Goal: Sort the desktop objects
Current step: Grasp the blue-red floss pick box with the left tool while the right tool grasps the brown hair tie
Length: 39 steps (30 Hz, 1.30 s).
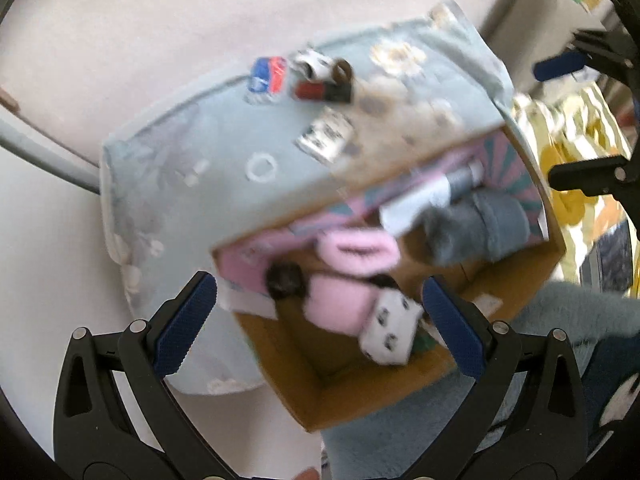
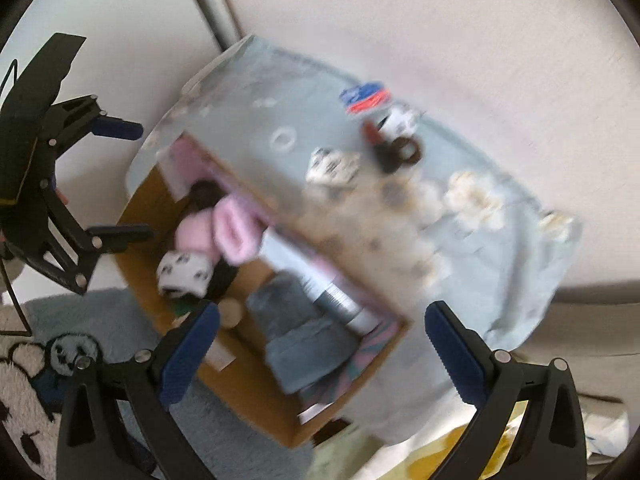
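A cardboard box holds pink fluffy items, a white spotted roll, a grey cloth and a tube. Behind it a light blue cloth carries a red-blue item, a red-black item, a brown ring and a spotted roll. My left gripper and right gripper are open and empty above the box. All is motion-blurred.
A white wall lies behind the cloth. A grey pipe runs along it. A blue fluffy rug lies beside the box. Yellow-patterned fabric lies at the right of the left wrist view.
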Each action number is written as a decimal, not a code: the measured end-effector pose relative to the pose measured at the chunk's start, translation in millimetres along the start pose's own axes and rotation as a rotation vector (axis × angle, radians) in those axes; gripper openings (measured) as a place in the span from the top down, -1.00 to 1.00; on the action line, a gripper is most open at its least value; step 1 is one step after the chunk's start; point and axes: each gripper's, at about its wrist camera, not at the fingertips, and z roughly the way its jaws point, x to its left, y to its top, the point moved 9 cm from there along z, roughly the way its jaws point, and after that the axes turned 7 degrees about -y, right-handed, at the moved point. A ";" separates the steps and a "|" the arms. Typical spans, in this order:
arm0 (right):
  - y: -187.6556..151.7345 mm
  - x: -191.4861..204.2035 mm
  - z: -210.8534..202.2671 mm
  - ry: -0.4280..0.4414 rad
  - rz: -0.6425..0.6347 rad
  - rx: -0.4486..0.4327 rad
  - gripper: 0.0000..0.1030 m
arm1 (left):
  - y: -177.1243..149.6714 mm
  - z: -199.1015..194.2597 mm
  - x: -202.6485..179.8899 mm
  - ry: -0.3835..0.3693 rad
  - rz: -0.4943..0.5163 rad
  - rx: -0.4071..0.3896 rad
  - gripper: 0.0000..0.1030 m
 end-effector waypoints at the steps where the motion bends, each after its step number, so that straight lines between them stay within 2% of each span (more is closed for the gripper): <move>1: 4.7 -5.1 -0.4 -0.010 0.014 -0.007 -0.99 | 6.0 -1.3 6.0 0.002 -0.008 -0.009 -0.99; 8: 31.4 -36.3 15.5 -0.039 0.109 -0.018 -0.99 | 65.7 -11.1 46.0 0.006 -0.071 -0.105 -0.99; 12: 48.3 -51.1 30.0 -0.013 0.181 -0.031 -0.99 | 102.4 0.8 60.5 -0.001 -0.077 -0.130 -0.99; 18: 87.8 -74.5 79.4 -0.065 0.186 -0.075 -0.98 | 155.9 63.9 80.6 -0.027 -0.065 -0.116 -0.99; 21: 101.7 -84.9 119.1 -0.018 0.235 -0.060 -0.84 | 176.5 104.1 92.7 -0.070 -0.104 -0.092 -0.99; 25: 109.8 -94.9 161.0 0.042 0.296 -0.020 -0.61 | 190.8 148.3 106.2 -0.050 -0.110 -0.052 -0.95; 27: 110.5 -96.5 175.7 0.064 0.317 0.000 -0.55 | 193.3 160.7 110.1 -0.052 -0.122 -0.037 -0.93; 30: 112.0 -98.0 189.7 0.091 0.339 0.016 -0.43 | 197.2 170.0 113.2 -0.049 -0.134 -0.037 -0.92; 35: 122.4 -92.7 196.4 0.159 0.356 -0.005 -0.36 | 199.2 181.1 114.1 -0.071 -0.156 -0.020 -0.92; 37: 125.8 -91.9 198.3 0.176 0.363 -0.008 -0.15 | 198.1 184.0 114.0 -0.065 -0.171 -0.016 -0.92; 39: 127.8 -91.6 201.3 0.197 0.369 -0.003 -0.03 | 197.2 188.0 113.0 -0.064 -0.180 -0.011 -0.88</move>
